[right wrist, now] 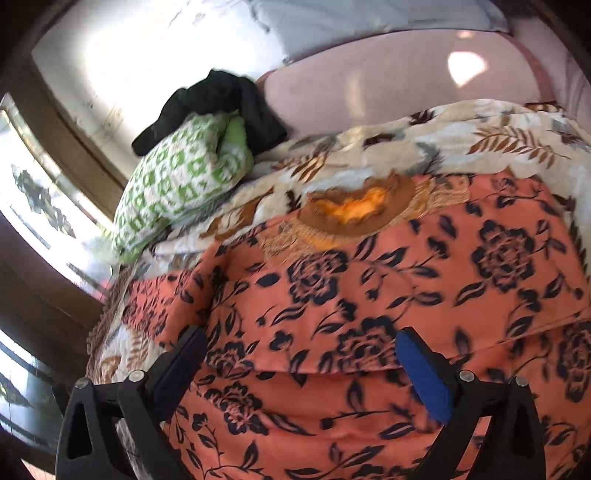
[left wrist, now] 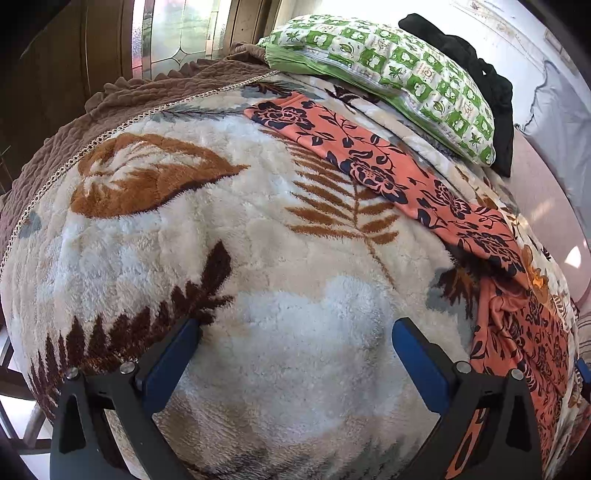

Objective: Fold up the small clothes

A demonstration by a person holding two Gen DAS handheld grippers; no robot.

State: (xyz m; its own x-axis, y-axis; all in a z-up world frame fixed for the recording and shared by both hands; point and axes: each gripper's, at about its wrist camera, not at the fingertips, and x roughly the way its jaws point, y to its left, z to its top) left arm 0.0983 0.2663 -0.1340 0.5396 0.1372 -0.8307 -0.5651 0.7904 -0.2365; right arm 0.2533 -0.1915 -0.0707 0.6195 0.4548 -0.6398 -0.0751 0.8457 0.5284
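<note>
An orange garment with dark blue flowers (left wrist: 388, 166) lies stretched across the fluffy leaf-patterned blanket (left wrist: 229, 236), running from the middle back to the right front, where it bunches up. My left gripper (left wrist: 295, 328) stands open over bare blanket, to the left of the garment, with nothing between its blue pads. In the right wrist view the same orange garment (right wrist: 369, 295) fills the foreground, with a fold line across it. My right gripper (right wrist: 301, 341) hangs open just above that cloth, its pads wide apart and pressing on nothing.
A green-and-white patterned pillow (left wrist: 388, 70) lies at the back of the bed with a black garment (left wrist: 476, 85) behind it. A brown quilted cover (left wrist: 74, 122) edges the blanket on the left. A window (left wrist: 177, 33) and pale wall stand behind. Pink sheet (right wrist: 388, 85) shows beyond the blanket.
</note>
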